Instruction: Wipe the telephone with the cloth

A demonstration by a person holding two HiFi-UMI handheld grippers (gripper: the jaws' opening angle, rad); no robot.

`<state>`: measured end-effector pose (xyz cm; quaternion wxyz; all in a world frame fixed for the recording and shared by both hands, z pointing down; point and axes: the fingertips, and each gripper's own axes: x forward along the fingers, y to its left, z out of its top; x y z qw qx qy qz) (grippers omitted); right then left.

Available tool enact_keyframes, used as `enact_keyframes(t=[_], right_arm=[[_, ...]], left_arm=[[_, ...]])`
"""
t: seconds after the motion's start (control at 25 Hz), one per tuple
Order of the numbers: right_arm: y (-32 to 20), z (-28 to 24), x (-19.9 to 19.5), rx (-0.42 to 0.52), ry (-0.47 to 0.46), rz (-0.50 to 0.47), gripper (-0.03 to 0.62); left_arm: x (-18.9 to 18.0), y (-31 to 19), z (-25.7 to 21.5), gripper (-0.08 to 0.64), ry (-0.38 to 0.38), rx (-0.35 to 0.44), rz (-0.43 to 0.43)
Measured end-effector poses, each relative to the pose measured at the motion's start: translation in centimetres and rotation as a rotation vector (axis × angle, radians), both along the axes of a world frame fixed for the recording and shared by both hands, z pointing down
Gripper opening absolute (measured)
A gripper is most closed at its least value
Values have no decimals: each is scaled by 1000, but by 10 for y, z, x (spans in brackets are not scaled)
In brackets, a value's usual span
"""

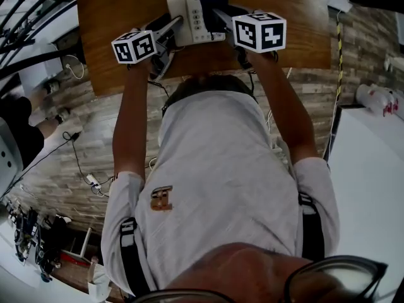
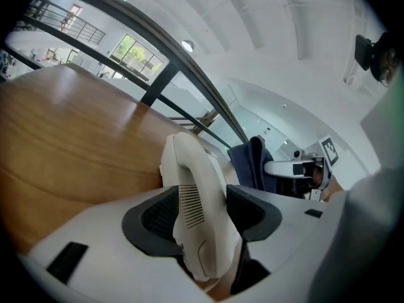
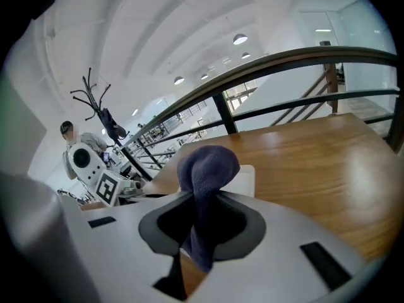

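Head view: cream plastic telephone (image 1: 185,14) on the wooden counter (image 1: 113,24); my left tongs (image 2: 197,214) clamp its curved handset (image 2: 186,163), right tongs (image 3: 201,223) pinch the navy cloth (image 3: 207,166). A hard wipe may shove the base.

No legible text, brand name or number was found in any view. The left marker cube (image 1: 134,46) and right marker cube (image 1: 259,31) carried only black-and-white square patterns. The emblem (image 1: 161,199) on the person's shirt (image 1: 221,163) was too blurred to read. Key markings on the telephone (image 1: 189,14) were too small to resolve
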<state>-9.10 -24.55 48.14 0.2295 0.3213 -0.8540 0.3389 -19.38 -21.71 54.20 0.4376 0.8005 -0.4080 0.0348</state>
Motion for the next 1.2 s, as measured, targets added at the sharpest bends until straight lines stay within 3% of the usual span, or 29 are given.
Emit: enact_keyframes(t=[0.24,0.52,0.8,1.2], right_arm=[[22,0,-43,-52,-82,-33,79],[30,34,-60,-107,-42,-40,79],[15,58,-35,-84,67,-10,80],[0,71,29,-72,136,83,80]], left_arm=[[1,1,0,250,8,-3,9],[2,2,-3,250,7,2,19],[1,1,-1,250,6,-1,17],[1,0,1,250,8,-1,14]])
